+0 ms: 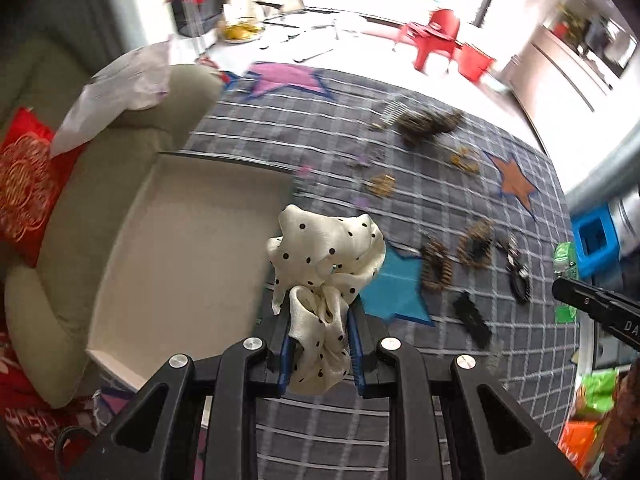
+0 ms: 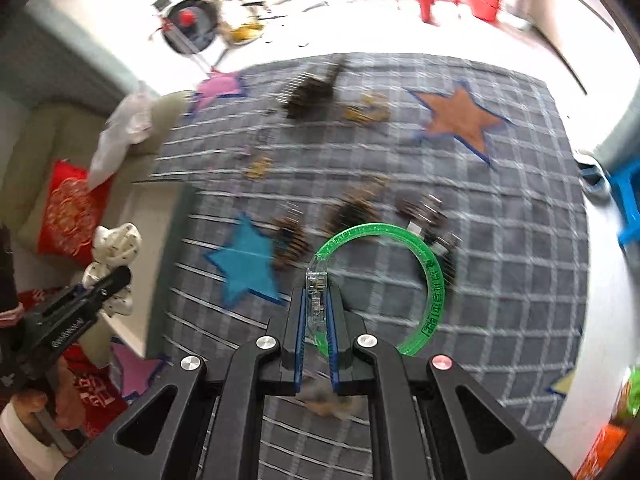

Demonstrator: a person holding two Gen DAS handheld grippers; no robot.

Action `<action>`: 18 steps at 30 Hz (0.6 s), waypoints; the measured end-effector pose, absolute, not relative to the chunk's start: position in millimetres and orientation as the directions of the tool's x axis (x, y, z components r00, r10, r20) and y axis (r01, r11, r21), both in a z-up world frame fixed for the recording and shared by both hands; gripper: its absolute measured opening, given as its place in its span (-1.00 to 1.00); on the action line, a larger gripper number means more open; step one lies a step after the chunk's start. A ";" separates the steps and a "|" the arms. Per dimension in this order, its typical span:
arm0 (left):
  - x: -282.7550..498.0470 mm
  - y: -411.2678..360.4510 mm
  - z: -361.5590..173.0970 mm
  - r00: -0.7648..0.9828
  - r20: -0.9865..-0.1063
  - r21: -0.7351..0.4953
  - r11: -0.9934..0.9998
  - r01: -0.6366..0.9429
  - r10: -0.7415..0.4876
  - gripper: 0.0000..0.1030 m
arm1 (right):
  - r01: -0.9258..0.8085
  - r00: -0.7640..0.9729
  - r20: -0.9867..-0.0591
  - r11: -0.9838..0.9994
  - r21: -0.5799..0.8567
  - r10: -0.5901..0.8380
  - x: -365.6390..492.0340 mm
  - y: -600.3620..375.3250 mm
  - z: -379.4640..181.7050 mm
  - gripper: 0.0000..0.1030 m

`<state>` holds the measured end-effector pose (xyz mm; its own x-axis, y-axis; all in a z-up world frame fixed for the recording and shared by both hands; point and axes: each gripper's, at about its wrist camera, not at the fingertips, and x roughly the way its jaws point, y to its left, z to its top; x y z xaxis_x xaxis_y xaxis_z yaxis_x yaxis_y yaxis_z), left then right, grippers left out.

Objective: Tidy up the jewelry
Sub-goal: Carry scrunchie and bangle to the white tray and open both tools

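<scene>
My left gripper [image 1: 320,312] is shut on a cream polka-dot scrunchie [image 1: 324,248], which bunches up between the blue pads above the grey checked rug [image 1: 400,420]. A white open box [image 1: 192,248] lies just to its left. In the right wrist view my right gripper [image 2: 316,300] is shut on the clear clasp of a green translucent bangle [image 2: 434,280], whose ring arcs out to the right above the rug. The left gripper [image 2: 100,284] with the scrunchie [image 2: 116,244] shows at the left over the box [image 2: 140,216]. The right gripper's finger [image 1: 580,300] pokes in at the right edge.
Hair clips lie scattered on the rug: brown patterned claws [image 1: 436,268] [image 1: 476,242], black clips [image 1: 472,318] [image 1: 518,276], gold pieces [image 1: 382,184] [image 1: 466,160] and a dark pile [image 1: 428,124]. A beige sofa [image 1: 60,240] with a red cushion [image 1: 24,188] borders the left; a blue stool [image 1: 596,240] stands right.
</scene>
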<state>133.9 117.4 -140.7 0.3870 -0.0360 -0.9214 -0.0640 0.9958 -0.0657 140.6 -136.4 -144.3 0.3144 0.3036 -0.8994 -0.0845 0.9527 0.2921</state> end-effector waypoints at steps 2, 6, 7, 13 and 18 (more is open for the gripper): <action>137.3 137.8 -140.3 0.392 -0.919 -0.066 0.995 -0.079 -0.030 -0.52 | -0.111 0.319 -0.892 0.947 0.300 0.320 149.6 -111.9 -140.0 -0.80; 147.7 180.3 -144.6 0.387 -0.922 -0.064 0.994 -0.089 -0.025 -0.52 | -0.140 0.313 -0.884 0.938 0.318 0.346 166.8 -60.8 -139.1 -0.80; 151.0 189.7 -146.1 0.387 -0.922 -0.060 0.994 -0.086 -0.022 -0.52 | -0.148 0.313 -0.883 0.936 0.320 0.351 170.5 -48.9 -139.5 -0.80; 175.3 241.2 -166.1 0.384 -0.923 -0.045 0.994 -0.094 -0.006 -0.52 | -0.188 0.291 -0.869 0.915 0.358 0.400 200.9 28.0 -151.6 -0.80; 197.4 273.3 -191.9 0.378 -0.926 -0.048 0.990 -0.133 0.006 -0.52 | -0.234 0.236 -0.864 0.890 0.392 0.444 224.7 85.1 -173.9 -0.80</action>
<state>197.4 273.3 -191.9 0.3781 0.0057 -0.9258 -0.1327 0.9900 -0.0481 224.7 85.1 -173.9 0.2365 0.4436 -0.8645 -0.2341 0.8895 0.3924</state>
